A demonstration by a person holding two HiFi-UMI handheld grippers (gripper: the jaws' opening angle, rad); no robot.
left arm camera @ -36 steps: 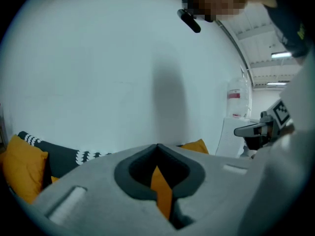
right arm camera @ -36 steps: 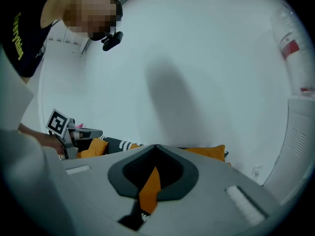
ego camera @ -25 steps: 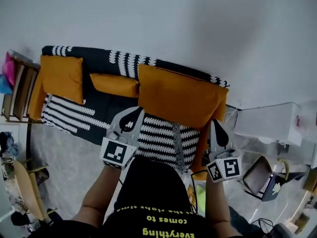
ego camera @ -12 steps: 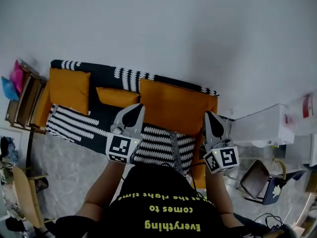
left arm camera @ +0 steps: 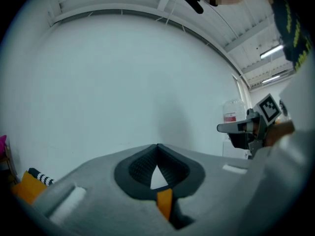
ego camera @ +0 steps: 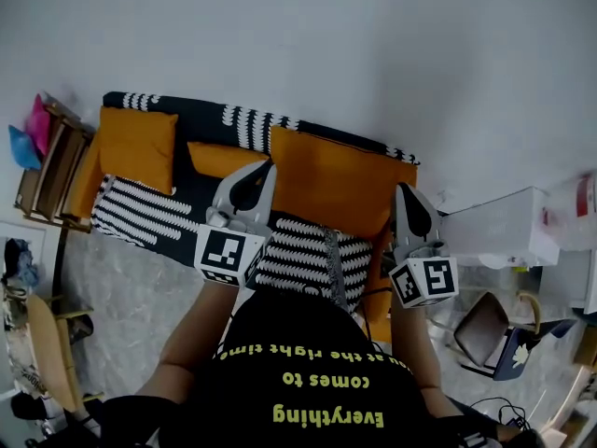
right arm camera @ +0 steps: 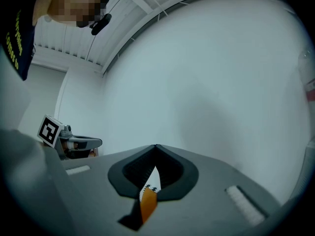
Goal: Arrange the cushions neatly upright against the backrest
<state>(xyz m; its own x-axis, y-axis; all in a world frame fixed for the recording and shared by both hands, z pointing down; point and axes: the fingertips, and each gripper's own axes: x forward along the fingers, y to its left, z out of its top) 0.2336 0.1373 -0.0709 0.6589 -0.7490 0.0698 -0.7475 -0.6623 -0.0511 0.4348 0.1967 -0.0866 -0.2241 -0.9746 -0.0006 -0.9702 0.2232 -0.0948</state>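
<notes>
L gripper (ego camera: 266, 167) + R gripper (ego camera: 403, 190): jaws closed, empty. Big orange fabric cushion (ego camera: 336, 180) btwn them, against backrest of black/white patterned sofa (ego camera: 140, 215). Smaller orange square cushion (ego camera: 138, 147) at 10 o'clock.

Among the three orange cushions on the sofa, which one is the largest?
The large cushion at the right end of the sofa in the head view. It is far wider than the left cushion and the low middle cushion.

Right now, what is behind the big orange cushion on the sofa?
The big orange cushion stands before the backrest, whose black-and-white patterned top shows above it, with the white wall beyond. The part of the backrest directly behind the cushion is covered.
</notes>
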